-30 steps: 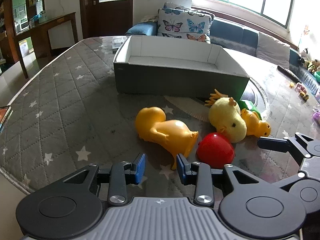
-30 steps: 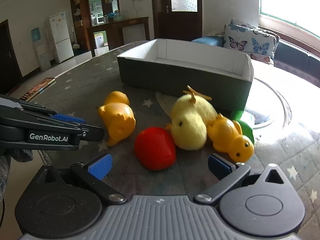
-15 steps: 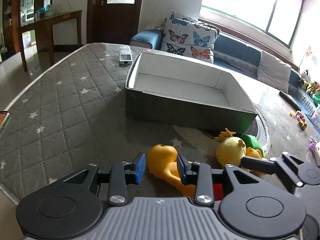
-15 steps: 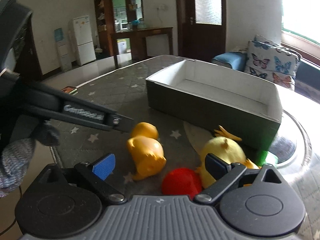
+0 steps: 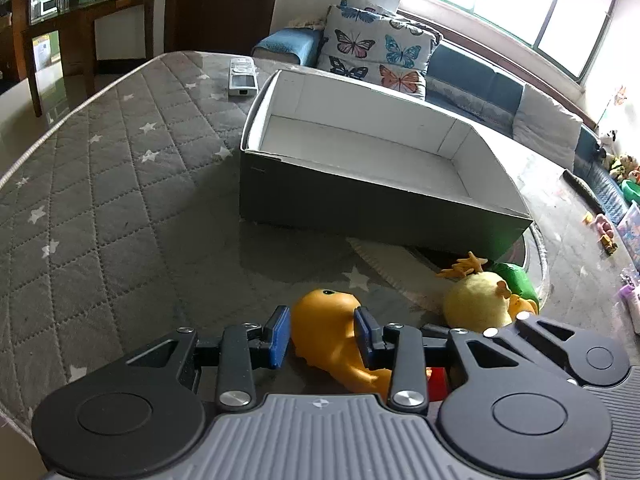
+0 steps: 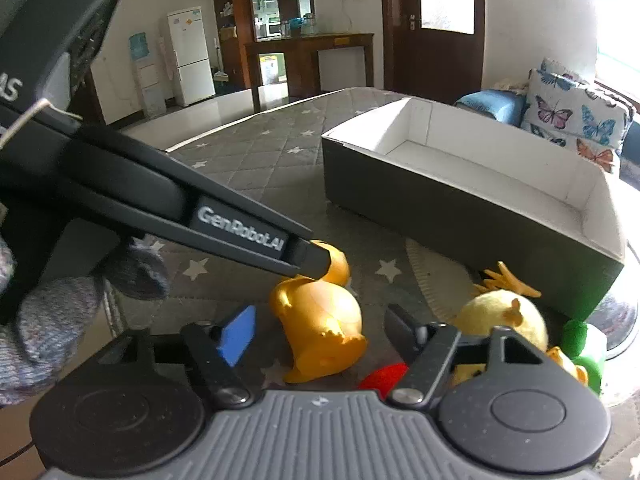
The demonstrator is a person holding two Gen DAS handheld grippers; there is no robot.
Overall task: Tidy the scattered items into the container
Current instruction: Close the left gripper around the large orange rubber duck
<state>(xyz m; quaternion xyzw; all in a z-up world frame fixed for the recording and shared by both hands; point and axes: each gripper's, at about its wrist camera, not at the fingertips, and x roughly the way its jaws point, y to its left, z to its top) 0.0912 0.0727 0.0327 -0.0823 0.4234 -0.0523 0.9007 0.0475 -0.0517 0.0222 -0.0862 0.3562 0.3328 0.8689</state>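
Note:
An orange plastic duck [image 5: 328,332] lies on the quilted table, also in the right wrist view [image 6: 320,320]. My left gripper [image 5: 322,334] is open with its blue pads on either side of the duck's neck. It shows from the side in the right wrist view [image 6: 308,256]. My right gripper [image 6: 316,336] is open and empty, just behind the duck's base. A red ball [image 6: 384,376], a yellow plush chick [image 5: 476,304], a small orange duck [image 5: 520,306] and a green toy [image 5: 514,278] lie to the right. The grey box [image 5: 360,200] with a white inside stands empty behind them.
A remote control [image 5: 242,76] lies at the far table edge left of the box. A round glass turntable [image 5: 532,252] is under the box's right end. A sofa with butterfly cushions [image 5: 372,48] stands beyond the table.
My left gripper has moved forward and down until its jaws straddle the orange duck. My right gripper has swung left, so the red ball now sits under its right finger.

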